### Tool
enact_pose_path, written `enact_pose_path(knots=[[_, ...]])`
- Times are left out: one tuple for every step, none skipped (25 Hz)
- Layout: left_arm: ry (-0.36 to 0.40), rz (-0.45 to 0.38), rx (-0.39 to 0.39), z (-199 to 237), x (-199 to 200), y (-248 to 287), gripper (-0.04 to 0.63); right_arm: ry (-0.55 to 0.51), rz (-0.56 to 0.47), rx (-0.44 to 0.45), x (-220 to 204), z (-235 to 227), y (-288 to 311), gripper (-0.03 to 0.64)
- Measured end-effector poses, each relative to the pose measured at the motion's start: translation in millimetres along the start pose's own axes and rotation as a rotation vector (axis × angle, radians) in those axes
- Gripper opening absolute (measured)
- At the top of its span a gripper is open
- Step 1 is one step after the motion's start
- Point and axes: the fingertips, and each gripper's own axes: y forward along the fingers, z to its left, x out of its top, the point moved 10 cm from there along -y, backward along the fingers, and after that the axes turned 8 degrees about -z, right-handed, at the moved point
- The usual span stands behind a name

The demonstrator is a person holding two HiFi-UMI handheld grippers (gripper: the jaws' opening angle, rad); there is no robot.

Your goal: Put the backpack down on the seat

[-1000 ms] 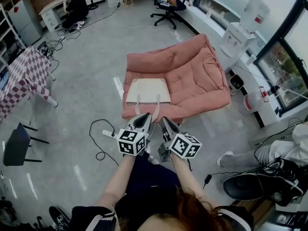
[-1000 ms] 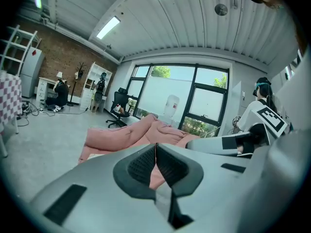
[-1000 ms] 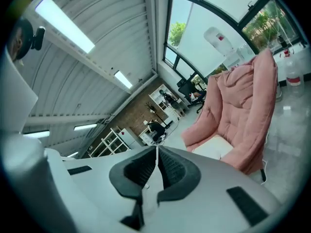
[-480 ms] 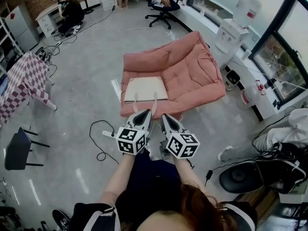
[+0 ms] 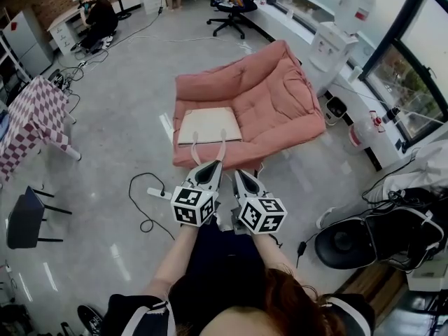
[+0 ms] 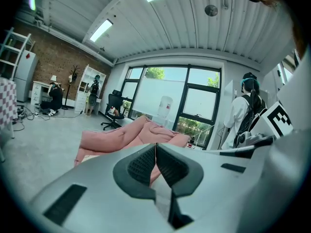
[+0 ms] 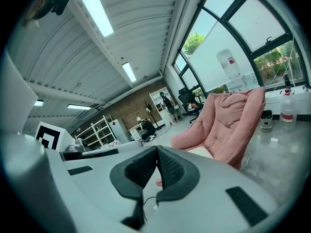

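The cream, flat, rectangular fabric backpack (image 5: 208,125) is lying on the seat of the pink padded lounge chair (image 5: 280,110), near the front edge, with its broad side down. I am judging that it is resting flat like this so that it is not sliding off, since the cushion under it is wide and soft. Its two thin pale straps (image 5: 222,142) are hanging over the front edge of the seat, toward the person, probably because this is the side from which a bag like this is carried.

The left tongs (image 5: 212,165) are pressed together, and the left gripper view is showing no thing between their ribbed pads. The right tongs (image 5: 238,175) are pressed together too, with nothing between them. Both are hovering side by side just in front of the chair and pointing at it, near the strap ends; I cannot tell if they are touching them.

The backpack is looking thin and nearly empty, with a smooth plain surface. The putting down is appearing already done.
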Motion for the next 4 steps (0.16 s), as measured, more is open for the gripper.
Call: enact_pose_path(knots=[[-0.006, 0.001, 0.006, 0.0, 0.6, -0.9, 0.023, 0.0, -0.002, -0.001, 2.2, -0.8, 0.1, 0.032], [-0.01, 0.002, 0.012, 0.3, 1.2, -2.6, 0.023, -0.001, -0.005, -0.001, 4.1, -0.7, -0.1, 0.032], [-0.014, 0.003, 0.018, 0.9, 1.9, -4.9, 0.023, -0.003, -0.008, -0.001, 5.8, -0.2, -0.3, 0.032], [-0.017, 0.004, 0.023, 1.6, 2.5, -7.4, 0.023, -0.006, -0.012, 0.0, 7.3, 0.5, -0.6, 0.032]])
